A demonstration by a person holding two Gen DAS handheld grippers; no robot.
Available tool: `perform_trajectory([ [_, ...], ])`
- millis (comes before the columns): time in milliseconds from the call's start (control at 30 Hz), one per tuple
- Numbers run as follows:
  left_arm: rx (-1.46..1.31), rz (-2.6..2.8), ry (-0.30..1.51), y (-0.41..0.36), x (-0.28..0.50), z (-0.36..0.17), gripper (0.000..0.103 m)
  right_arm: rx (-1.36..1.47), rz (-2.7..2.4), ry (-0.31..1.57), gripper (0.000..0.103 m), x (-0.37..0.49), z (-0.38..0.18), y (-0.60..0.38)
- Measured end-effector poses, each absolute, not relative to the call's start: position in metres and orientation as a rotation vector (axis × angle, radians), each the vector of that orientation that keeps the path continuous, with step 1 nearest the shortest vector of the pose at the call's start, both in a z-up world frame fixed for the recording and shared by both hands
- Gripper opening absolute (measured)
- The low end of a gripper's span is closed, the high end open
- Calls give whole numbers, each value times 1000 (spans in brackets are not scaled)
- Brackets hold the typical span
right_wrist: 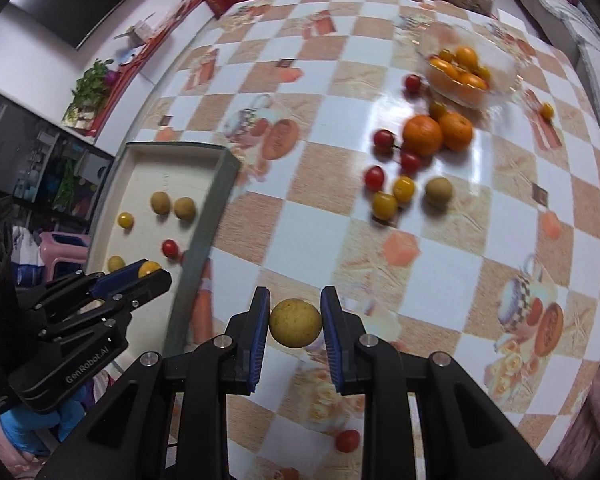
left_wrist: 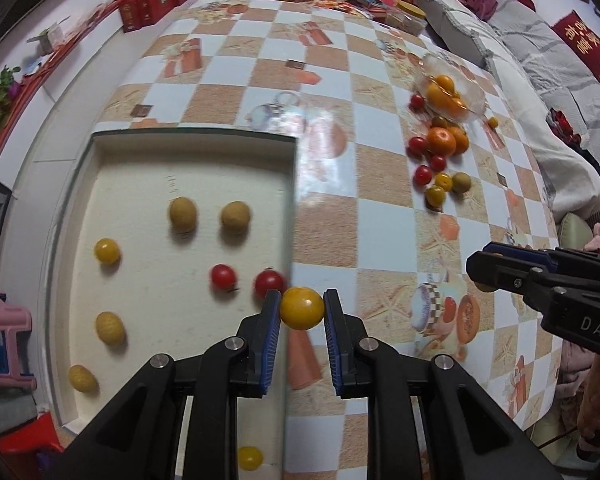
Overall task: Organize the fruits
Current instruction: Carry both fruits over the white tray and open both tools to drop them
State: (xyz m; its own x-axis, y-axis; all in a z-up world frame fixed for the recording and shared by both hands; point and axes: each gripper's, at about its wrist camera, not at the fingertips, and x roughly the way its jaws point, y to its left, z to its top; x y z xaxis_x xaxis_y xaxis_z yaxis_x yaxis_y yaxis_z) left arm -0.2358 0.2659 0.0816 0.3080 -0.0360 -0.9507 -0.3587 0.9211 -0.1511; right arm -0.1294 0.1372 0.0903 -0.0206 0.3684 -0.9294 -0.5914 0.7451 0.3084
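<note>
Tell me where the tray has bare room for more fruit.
The tray is bare along its far wall, beyond the two brown fruits. Its near-right part, by the red tomatoes, is crowded.

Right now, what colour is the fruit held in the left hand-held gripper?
Yellow: a yellow cherry tomato, seen best in the left wrist view.
</note>
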Motion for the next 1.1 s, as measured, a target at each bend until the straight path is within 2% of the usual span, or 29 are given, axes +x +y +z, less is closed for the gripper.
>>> perform_trajectory([
  [533,-472,443,1309,342,-318,42,23,-373,1012,1433,28,-177,68,275],
  [1100,-423,490,1343,347,-330,22,23,-530,1010,1494,28,-202,25,305],
])
